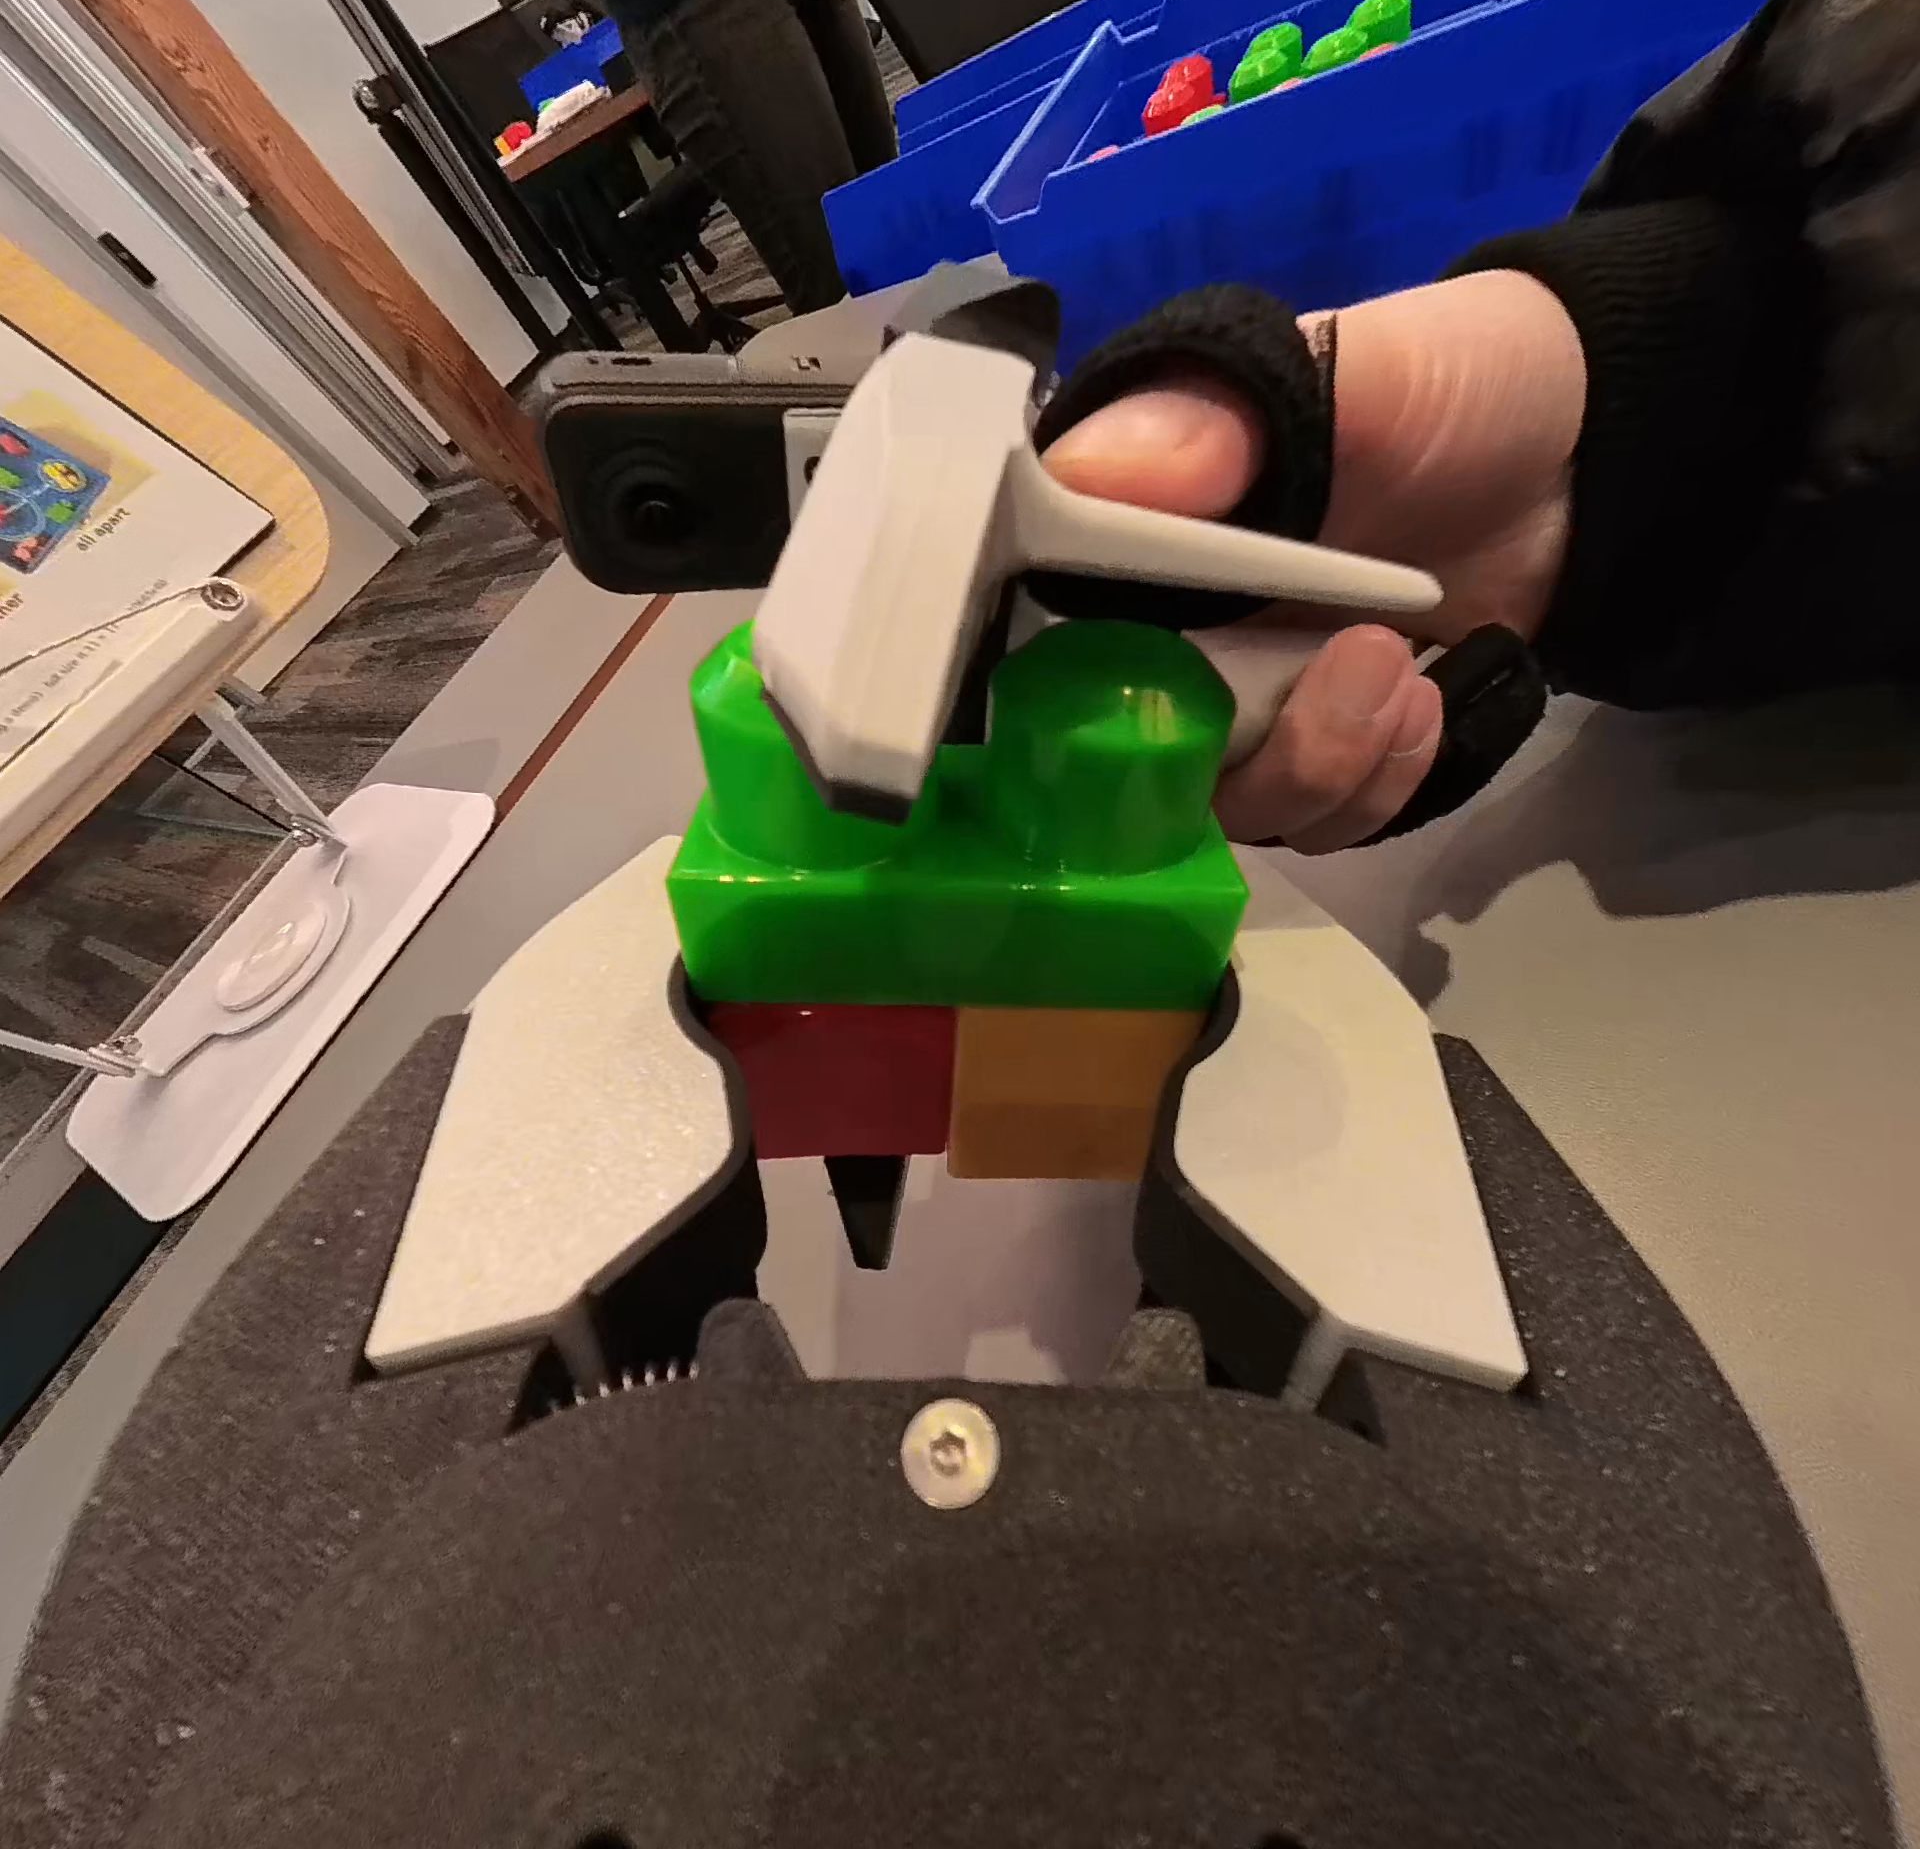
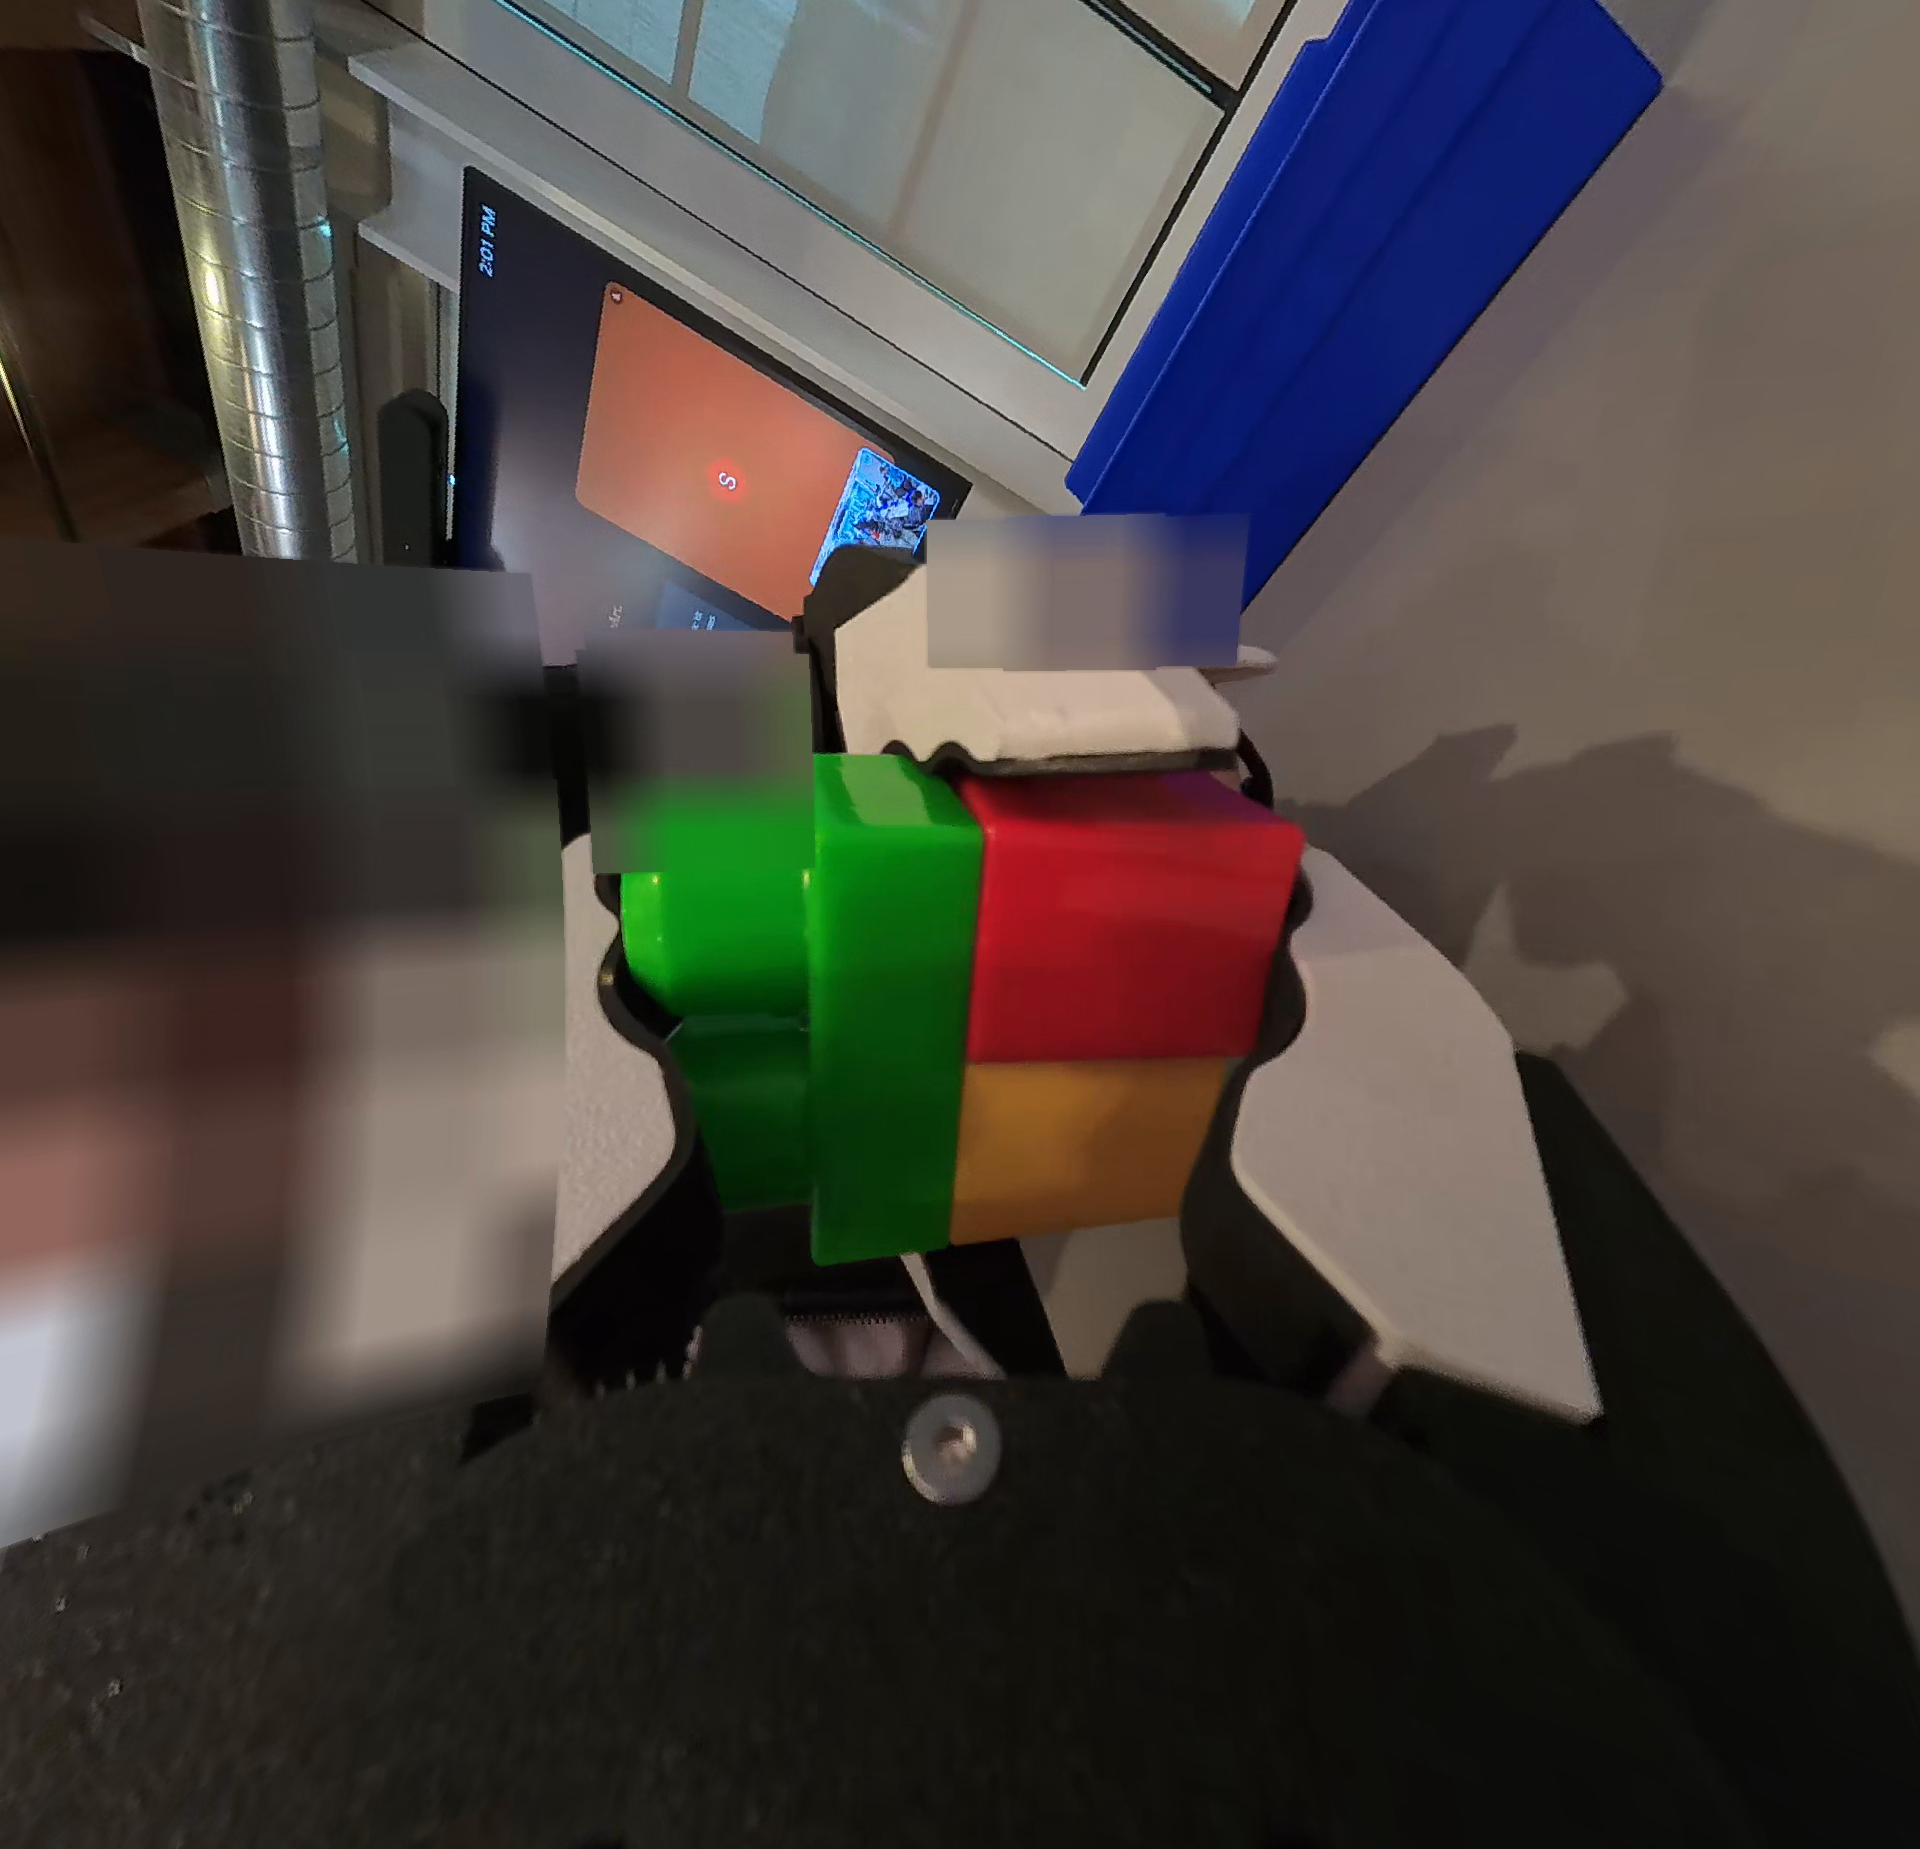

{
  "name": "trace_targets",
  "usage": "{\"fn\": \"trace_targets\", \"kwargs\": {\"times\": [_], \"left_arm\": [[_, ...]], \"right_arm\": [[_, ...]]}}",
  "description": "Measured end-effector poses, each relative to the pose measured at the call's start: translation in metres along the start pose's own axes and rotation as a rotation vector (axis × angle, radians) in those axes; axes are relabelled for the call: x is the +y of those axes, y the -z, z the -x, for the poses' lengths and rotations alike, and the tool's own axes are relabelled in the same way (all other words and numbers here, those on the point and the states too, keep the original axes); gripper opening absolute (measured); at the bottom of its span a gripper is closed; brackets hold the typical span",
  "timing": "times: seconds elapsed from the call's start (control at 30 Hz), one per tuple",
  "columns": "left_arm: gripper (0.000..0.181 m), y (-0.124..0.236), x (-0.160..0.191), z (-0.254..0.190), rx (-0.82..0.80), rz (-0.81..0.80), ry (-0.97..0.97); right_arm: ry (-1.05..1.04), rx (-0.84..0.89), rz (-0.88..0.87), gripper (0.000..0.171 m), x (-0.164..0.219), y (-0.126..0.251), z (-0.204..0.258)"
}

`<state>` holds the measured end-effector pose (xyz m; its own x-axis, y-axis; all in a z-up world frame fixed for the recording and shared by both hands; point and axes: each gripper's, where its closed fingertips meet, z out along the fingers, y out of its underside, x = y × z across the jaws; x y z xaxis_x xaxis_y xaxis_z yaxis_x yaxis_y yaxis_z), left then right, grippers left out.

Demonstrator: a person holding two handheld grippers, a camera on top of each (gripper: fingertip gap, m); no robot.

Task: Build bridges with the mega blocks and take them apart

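Observation:
A small stack of mega blocks is held between both grippers above the grey table (image 1: 1662,1072). A green two-stud block (image 1: 956,916) sits on a red block (image 1: 842,1082) and an orange block (image 1: 1060,1093). My left gripper (image 1: 956,1051) is shut on the red and orange blocks, one finger on each side. My right gripper (image 1: 883,656) comes in from above, one finger lying over the studs. In the right wrist view the stack lies sideways: green block (image 2: 894,1020), red (image 2: 1122,926), orange (image 2: 1081,1145). My right gripper (image 2: 951,978) is shut around it from studs to base.
Blue bins (image 1: 1299,189) with green and red blocks stand at the back right. A clear stand (image 1: 260,916) with a picture sheet is at the table's left edge. A blue bin (image 2: 1351,241) and a monitor (image 2: 675,449) show behind the stack. A person stands in the background. One gripper's finger ends stand about 6 cm off the other's.

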<state>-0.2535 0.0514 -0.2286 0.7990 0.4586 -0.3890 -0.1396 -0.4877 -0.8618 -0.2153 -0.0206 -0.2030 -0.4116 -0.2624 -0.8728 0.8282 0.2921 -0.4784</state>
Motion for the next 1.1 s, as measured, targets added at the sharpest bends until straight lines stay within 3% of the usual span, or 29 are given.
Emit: {"fn": "trace_targets", "kwargs": {"times": [0.47,0.7,1.0,1.1], "left_arm": [[0.090,-0.002,0.003,-0.004,0.049,0.006,0.047],[0.093,0.002,0.001,0.007,-0.046,-0.022,-0.001],[0.090,0.001,-0.002,0.000,0.018,-0.052,0.049],[0.090,-0.001,0.000,-0.003,0.036,-0.029,0.042]], "right_arm": [[-0.095,-0.145,-0.057,0.114,-0.002,0.000,0.003],[-0.138,-0.273,-0.106,0.113,-0.013,0.009,0.024],[-0.158,-0.335,-0.114,0.114,-0.012,0.010,0.032],[-0.120,-0.295,-0.057,0.127,-0.003,0.007,0.034]]}}
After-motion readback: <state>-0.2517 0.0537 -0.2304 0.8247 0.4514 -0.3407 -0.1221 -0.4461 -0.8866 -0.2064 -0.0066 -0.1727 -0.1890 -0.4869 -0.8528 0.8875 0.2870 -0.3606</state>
